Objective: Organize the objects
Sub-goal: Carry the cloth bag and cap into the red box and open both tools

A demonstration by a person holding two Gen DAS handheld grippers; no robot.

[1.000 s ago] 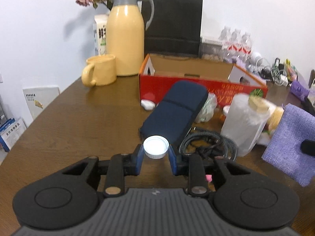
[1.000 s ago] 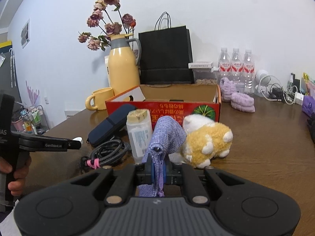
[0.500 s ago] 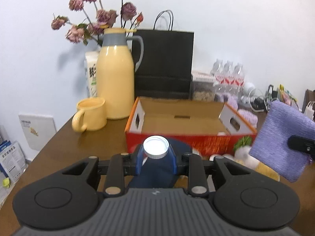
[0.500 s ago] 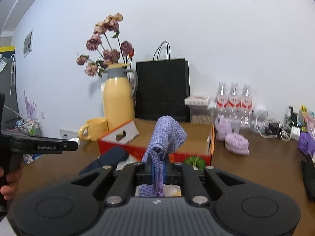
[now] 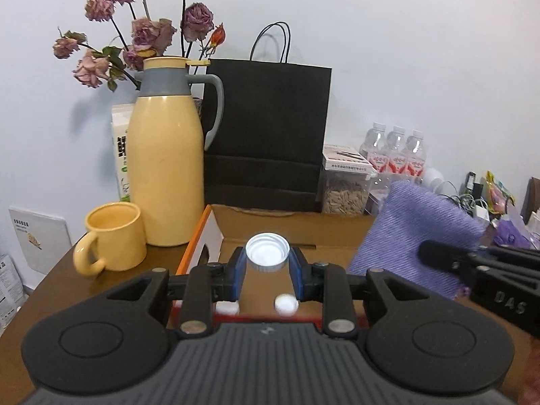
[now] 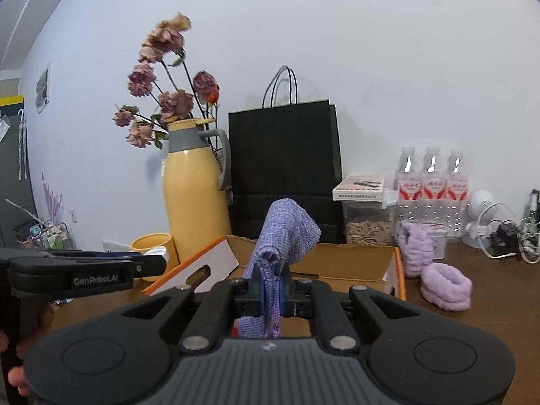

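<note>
While both of our hands hang above the near edge of the cardboard box point(image 5: 297, 226), what matters for the next move is that the open box lies straight ahead of and below each gripper, its long side running across our view and its red front wall just under the fingers. Our left gripper point(image 5: 266, 271) is clamped on a white bottle cap point(image 5: 267, 252), pinched by its rim between the blue pads with its hollow side facing the camera. Our right gripper point(image 6: 270, 287) is clenched tight on a purple knitted cloth point(image 6: 283, 233), which stands up in a fold above the jaws and trails a short end beneath them.

Seen from the left wrist, the cloth point(image 5: 418, 233) hangs to the right of the cap, over the right half of the box, while the cap sits over the left half, near the flap with the hand slot. We judge the left hand a shade further over the box floor, where two small white things point(image 5: 286, 304) already lie, too blurred to name.

The cap is small, rigid and light, so it should drop cleanly. The cloth is soft and floppy and may drape over the box wall unless we carry it well inside. A yellow jug point(image 5: 165, 175) and yellow mug point(image 5: 113, 238) stand left of the box on the table point(image 6: 489, 290), clear of both paths.
</note>
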